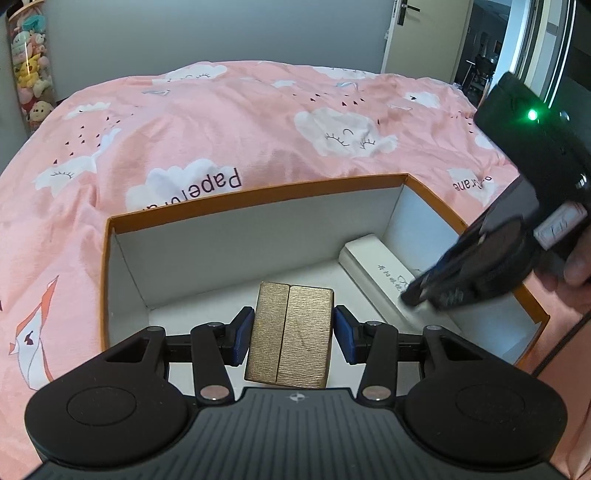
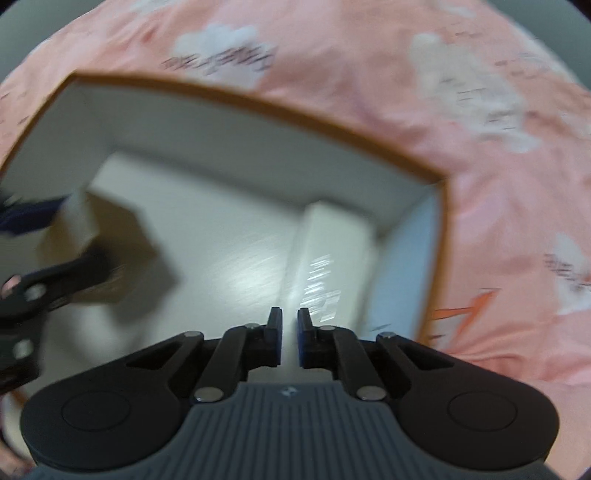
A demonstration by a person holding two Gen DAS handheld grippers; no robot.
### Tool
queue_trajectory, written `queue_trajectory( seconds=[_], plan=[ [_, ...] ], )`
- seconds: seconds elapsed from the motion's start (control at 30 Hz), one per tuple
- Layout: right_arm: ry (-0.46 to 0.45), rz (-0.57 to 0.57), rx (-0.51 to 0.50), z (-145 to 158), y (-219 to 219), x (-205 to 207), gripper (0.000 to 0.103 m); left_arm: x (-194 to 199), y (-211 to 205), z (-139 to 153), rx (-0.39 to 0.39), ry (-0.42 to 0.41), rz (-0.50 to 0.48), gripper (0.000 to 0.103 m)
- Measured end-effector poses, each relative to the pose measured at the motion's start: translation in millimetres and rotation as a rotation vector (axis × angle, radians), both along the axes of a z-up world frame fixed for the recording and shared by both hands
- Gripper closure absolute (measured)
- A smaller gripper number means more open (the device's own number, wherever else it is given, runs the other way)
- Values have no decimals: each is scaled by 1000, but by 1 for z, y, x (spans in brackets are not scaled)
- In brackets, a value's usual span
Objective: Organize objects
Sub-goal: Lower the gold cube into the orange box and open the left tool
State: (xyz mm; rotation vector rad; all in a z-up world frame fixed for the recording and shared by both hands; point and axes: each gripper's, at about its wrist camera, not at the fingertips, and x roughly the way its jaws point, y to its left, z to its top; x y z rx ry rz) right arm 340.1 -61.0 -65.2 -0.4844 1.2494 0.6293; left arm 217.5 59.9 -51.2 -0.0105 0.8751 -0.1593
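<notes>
- The bed, under its pink cloud-print cover, carries everything; there is no desk here.
- My landmark is the orange-rimmed box with white inner walls, open on top of the cover. Every place below is given relative to it.
- Inside the box, along its right wall, lies a long white carton with printed characters, flat on the floor.
- Over the middle of the box floor, toward the near wall, I hold a gold brushed block in the left gripper. The blue pads press on both its sides at a medium spread. It looks lifted, but I cannot tell whether its bottom edge touches the floor.
- The right gripper hangs over the near end of the white carton, pointing steeply down, its jaws drawn nearly together with nothing between them. The right wrist view is blurred, so finer detail is lost.
- Step in hand, as I judge it: placing the gold block into the box beside the carton.
- Next move, I think: lower the block flat onto the free floor left of the carton, then spread the left jaws.
- In the way: the right gripper crowds the right side of the box, and the near wall sits close under my left gripper. Beyond the box stand a tube of plush toys and a door, both well clear.
</notes>
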Motion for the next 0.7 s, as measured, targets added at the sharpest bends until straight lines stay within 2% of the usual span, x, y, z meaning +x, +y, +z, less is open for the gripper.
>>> queue_trajectory(
  seconds=[0.17, 0.2, 0.27, 0.43, 0.57, 0.7],
  plan=[
    [45, 64, -3, -16, 9, -4, 95, 0, -2, -2, -17, 16, -15, 50],
    [55, 59, -9, -19, 9, -2, 95, 0, -2, -3, -21, 19, -18, 50],
    [64, 38, -17, -26, 8, 5, 103, 0, -2, -3, -28, 26, -24, 50],
    [76, -19, 22, -33, 1, 20, 103, 1, -3, -5, -39, 52, -46, 50],
    [64, 5, 55, -21, -3, 14, 102, 0, -8, -7, -53, 89, -145, 50],
    [89, 2, 140, -2, -16, 10, 100, 8, -14, -12, -111, 185, -251, 50]
  ],
)
